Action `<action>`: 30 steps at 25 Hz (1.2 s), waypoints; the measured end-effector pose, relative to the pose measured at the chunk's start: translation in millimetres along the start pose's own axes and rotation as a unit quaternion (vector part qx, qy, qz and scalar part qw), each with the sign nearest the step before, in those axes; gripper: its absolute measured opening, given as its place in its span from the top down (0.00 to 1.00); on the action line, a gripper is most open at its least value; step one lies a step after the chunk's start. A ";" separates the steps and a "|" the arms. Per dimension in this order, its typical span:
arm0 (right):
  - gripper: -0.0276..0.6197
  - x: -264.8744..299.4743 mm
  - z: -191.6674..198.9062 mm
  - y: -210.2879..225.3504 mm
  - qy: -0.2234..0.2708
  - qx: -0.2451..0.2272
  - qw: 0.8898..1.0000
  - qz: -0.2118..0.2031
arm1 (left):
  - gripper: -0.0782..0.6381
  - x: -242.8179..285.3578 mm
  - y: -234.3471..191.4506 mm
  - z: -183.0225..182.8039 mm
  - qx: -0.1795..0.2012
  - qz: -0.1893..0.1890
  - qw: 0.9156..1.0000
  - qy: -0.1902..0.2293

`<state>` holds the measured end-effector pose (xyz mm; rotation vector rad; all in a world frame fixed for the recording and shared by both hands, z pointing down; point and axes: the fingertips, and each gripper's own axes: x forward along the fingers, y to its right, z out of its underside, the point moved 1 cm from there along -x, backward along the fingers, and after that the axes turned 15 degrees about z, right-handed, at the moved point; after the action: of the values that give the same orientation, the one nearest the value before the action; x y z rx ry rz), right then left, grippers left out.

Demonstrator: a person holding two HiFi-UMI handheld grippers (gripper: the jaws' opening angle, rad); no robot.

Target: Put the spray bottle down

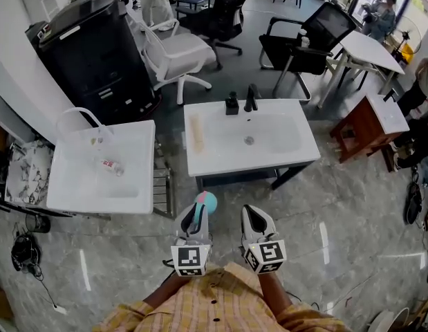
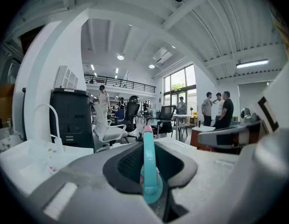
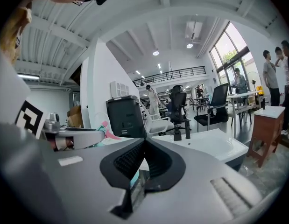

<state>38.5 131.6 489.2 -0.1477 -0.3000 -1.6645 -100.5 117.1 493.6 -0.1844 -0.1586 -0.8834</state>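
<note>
The spray bottle (image 1: 206, 202), teal with a pink tip, sticks up between the jaws of my left gripper (image 1: 196, 214), which is shut on it. In the left gripper view the bottle's teal body (image 2: 149, 171) stands upright between the dark pads, its pink tip pointing away. My right gripper (image 1: 256, 217) hangs beside it on the right, shut and empty; its jaws (image 3: 143, 146) meet with nothing between them. From the right gripper view the bottle's pink and teal head (image 3: 105, 130) shows at the left. Both grippers hover over the grey floor, short of the white washbasin (image 1: 296, 151).
The washbasin carries a black faucet (image 1: 250, 98) and a black dispenser (image 1: 231, 104). A second white sink (image 1: 75, 196) at the left holds a small plastic bottle (image 1: 110, 166). Behind stand a black cabinet (image 1: 96, 47), a white chair (image 1: 173, 52), black chairs and a wooden stool (image 1: 369, 123).
</note>
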 end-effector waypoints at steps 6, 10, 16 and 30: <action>0.95 62.1 -28.8 -7.7 0.012 0.013 1.000 0.011 | 0.79 47.2 -47.1 -20.8 -0.001 0.021 1.000 -0.005; 0.95 97.3 -40.9 -12.7 0.013 0.016 0.999 0.024 | 0.79 70.1 -75.4 -30.9 0.004 0.036 0.999 -0.010; 0.95 130.5 -53.3 -15.5 0.016 0.017 0.999 0.046 | 0.79 95.0 -104.0 -39.2 0.005 0.052 0.999 -0.009; 0.95 201.7 -68.9 -1.4 0.011 0.015 0.999 0.041 | 0.79 152.8 -143.8 -53.1 0.005 0.048 0.999 -0.011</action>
<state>18.8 -80.4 477.9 -0.1178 -0.2974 -1.5798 -113.7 -98.8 488.1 -0.1913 -0.1734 -0.7845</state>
